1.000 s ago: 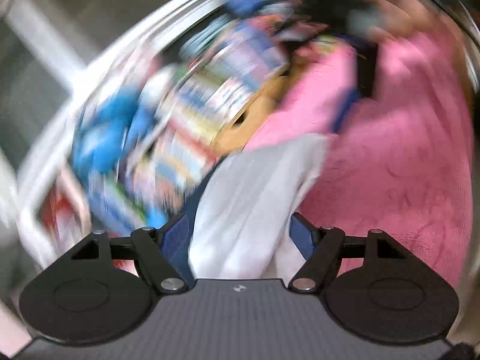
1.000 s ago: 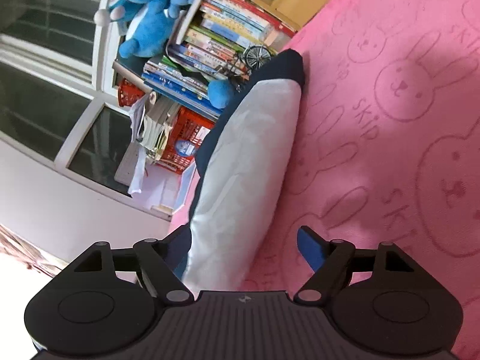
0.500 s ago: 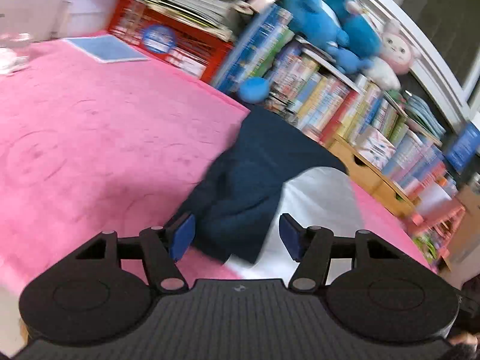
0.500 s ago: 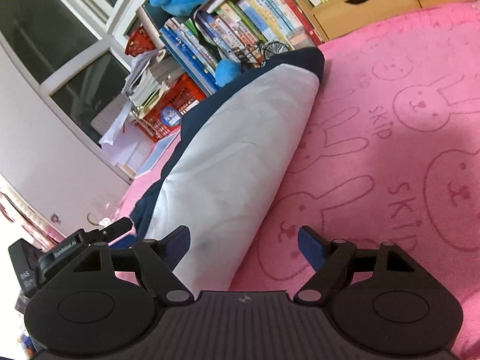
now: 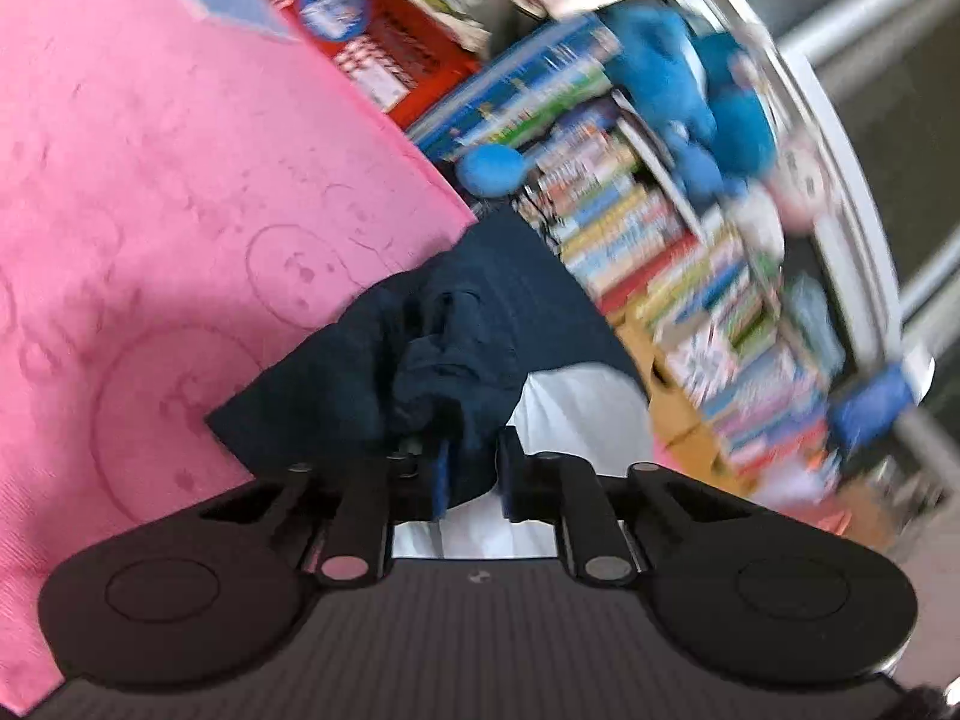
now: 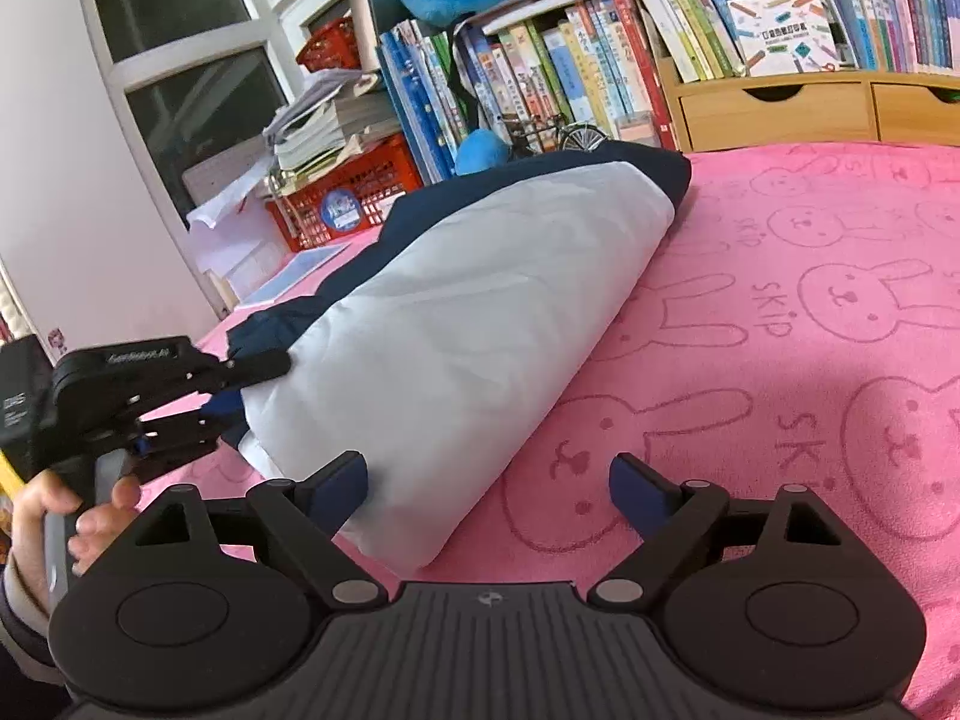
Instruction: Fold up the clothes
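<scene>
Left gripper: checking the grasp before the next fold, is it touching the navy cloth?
Touching. The left wrist view shows the left gripper shut on bunched navy cloth.

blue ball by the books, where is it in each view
Left wrist: the blue ball sits upper centre, at the far edge of the pink blanket, just beyond the navy and white garment.
Right wrist: the ball is upper centre, behind the garment.
Shared landmark: the red crate, left of the ball.
</scene>
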Action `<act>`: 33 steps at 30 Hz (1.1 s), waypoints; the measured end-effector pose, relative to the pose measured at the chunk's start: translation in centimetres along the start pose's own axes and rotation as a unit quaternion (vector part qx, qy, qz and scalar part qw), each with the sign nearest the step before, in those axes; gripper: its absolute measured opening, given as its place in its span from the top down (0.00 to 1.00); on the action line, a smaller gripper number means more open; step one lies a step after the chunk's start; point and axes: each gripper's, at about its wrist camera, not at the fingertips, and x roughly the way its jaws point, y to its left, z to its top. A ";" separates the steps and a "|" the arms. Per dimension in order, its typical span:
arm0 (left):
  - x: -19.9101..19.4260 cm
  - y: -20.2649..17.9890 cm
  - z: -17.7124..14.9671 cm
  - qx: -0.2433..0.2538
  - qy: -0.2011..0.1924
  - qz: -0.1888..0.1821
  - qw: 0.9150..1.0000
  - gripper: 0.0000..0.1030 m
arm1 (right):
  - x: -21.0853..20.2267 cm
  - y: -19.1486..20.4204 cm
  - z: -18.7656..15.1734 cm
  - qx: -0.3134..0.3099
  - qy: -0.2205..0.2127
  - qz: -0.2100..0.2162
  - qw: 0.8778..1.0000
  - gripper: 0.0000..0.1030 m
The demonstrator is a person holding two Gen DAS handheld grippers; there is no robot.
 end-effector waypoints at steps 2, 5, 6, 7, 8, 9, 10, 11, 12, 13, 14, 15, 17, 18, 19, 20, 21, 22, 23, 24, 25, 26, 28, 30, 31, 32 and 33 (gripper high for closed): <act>0.3 0.3 -0.2 -0.024 -0.004 0.000 1.000 0.67 | 0.0 0.2 -0.3 -0.010 -0.004 0.000 1.000 0.11; 0.7 -0.2 -0.2 -0.029 -0.007 0.002 1.000 0.60 | 0.1 1.4 -0.9 -0.051 -0.009 -0.013 0.999 0.10; 0.6 -0.4 -0.2 -0.023 -0.010 -0.001 1.000 0.66 | 0.0 2.1 -1.2 -0.071 -0.013 -0.019 0.997 0.10; 0.2 -0.6 -0.1 -0.014 -0.023 -0.005 1.000 0.89 | 0.0 2.8 -1.4 -0.091 -0.018 -0.025 0.995 0.09; -0.6 -1.0 0.0 0.004 -0.040 -0.010 0.999 0.90 | -0.1 3.4 -1.6 -0.110 -0.024 -0.032 0.993 0.08; -1.6 -1.6 0.1 0.026 -0.062 -0.010 0.998 0.91 | -0.1 4.0 -1.8 -0.128 -0.030 -0.040 0.990 0.07; -2.5 -2.3 0.1 0.048 -0.085 -0.008 0.995 0.93 | -0.2 4.5 -1.9 -0.145 -0.037 -0.049 0.987 0.04; -3.5 -2.9 0.1 0.076 -0.109 -0.006 0.991 0.93 | -0.1 5.1 -2.0 -0.161 -0.042 -0.057 0.984 0.02; -4.3 -3.6 0.0 0.105 -0.129 -0.002 0.986 0.93 | 0.0 5.4 -2.0 -0.174 -0.044 -0.063 0.982 0.02; -4.9 -4.1 0.0 0.131 -0.139 0.005 0.982 0.93 | 0.2 5.8 -2.0 -0.184 -0.046 -0.069 0.979 0.02; -5.3 -4.5 -0.1 0.156 -0.146 0.014 0.977 0.93 | 0.4 6.1 -2.1 -0.195 -0.047 -0.075 0.977 0.01; -5.6 -4.6 -0.1 0.170 -0.146 0.024 0.974 0.93 | 0.7 6.3 -2.1 -0.201 -0.048 -0.080 0.975 0.01; -5.5 -3.9 -0.3 0.178 -0.138 0.046 0.973 0.93 | 1.1 6.5 -2.1 -0.201 -0.049 -0.090 0.974 0.01; -5.4 -3.4 -0.4 0.178 -0.132 0.059 0.973 0.93 | 1.3 6.5 -2.1 -0.201 -0.049 -0.094 0.974 0.01; -5.3 -2.9 -0.6 0.177 -0.127 0.068 0.974 0.93 | 1.5 6.6 -2.1 -0.201 -0.048 -0.098 0.973 0.01; -5.1 -2.5 -0.7 0.175 -0.121 0.076 0.974 0.93 | 1.7 6.7 -2.1 -0.201 -0.048 -0.102 0.973 0.01; -5.0 -2.1 -0.8 0.173 -0.116 0.083 0.975 0.93 | 1.9 6.8 -2.2 -0.202 -0.048 -0.106 0.972 0.01; -4.9 -1.9 -1.0 0.176 -0.114 0.087 0.974 0.93 | 2.0 6.8 -2.2 -0.202 -0.048 -0.110 0.972 0.01; -5.0 -2.0 -1.1 0.183 -0.114 0.090 0.972 0.93 | 2.2 6.9 -2.2 -0.202 -0.047 -0.114 0.971 0.01; -5.1 -2.1 -1.2 0.189 -0.115 0.091 0.971 0.93 | 2.4 7.0 -2.2 -0.203 -0.047 -0.118 0.971 0.01; -5.3 -2.1 -1.2 0.189 -0.117 0.090 0.971 0.93 | 2.5 7.1 -2.2 -0.203 -0.047 -0.122 0.970 0.01; -5.7 -2.0 -1.1 0.181 -0.120 0.087 0.972 0.93 | 2.7 7.1 -2.3 -0.203 -0.047 -0.126 0.970 0.01; -7.2 -1.6 -0.9 0.163 -0.148 0.098 0.970 0.93 | 3.1 7.3 -2.3 -0.204 -0.046 -0.134 0.969 0.00; -8.5 -2.4 -1.4 0.214 -0.204 0.148 0.944 0.96 | 3.4 7.5 -2.4 -0.204 -0.046 -0.142 0.967 0.00; -9.1 -2.8 -1.7 0.244 -0.232 0.173 0.926 0.95 | 3.4 7.2 -2.3 -0.196 -0.046 -0.141 0.969 0.00; -9.3 -3.4 -2.2 0.287 -0.239 0.177 0.911 0.95 | 3.3 6.9 -2.2 -0.185 -0.046 -0.138 0.972 0.00; -9.5 -4.0 -2.7 0.333 -0.239 0.173 0.895 0.94 | 3.2 6.6 -2.1 -0.173 -0.047 -0.134 0.975 0.00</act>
